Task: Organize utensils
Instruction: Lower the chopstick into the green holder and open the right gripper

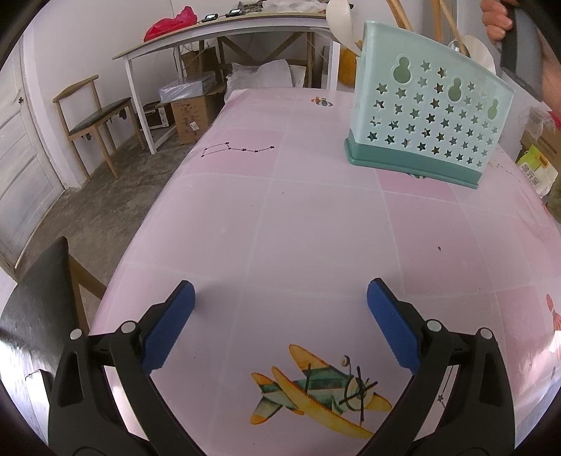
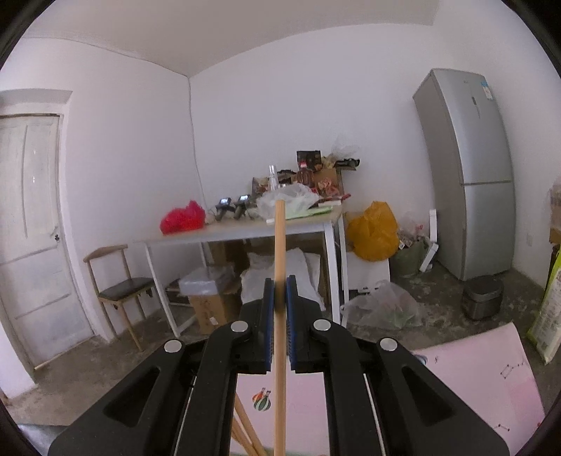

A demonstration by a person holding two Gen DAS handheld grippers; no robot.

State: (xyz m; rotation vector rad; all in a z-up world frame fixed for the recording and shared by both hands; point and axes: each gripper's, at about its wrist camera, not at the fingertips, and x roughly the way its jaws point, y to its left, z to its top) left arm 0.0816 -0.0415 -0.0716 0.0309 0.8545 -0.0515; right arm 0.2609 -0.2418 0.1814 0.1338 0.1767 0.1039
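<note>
Utensils stand in a pale green holder (image 1: 420, 115) with star cut-outs and a darker green base, set on the far right part of the pink tablecloth (image 1: 298, 217) in the left wrist view; wooden handles (image 1: 399, 14) and a pale spoon head (image 1: 338, 24) rise above its rim. The left gripper (image 1: 280, 298) hovers over the near end of the cloth with its blue pads (image 1: 168, 326) spread wide and nothing between them, just above a printed airplane (image 1: 315, 389). At the top right corner a hand (image 1: 496, 21) grips the other tool's dark body. In the right wrist view, the right gripper (image 2: 280, 291) is clamped tight on a slim wooden stick (image 2: 279, 245), which stands nearly upright between the pads, its tip reaching up in front of a cluttered white table (image 2: 245, 228). More wooden sticks (image 2: 245, 431) show below the jaws, beside the held one. A grey fridge (image 2: 470, 175) stands at the right wall.
</note>
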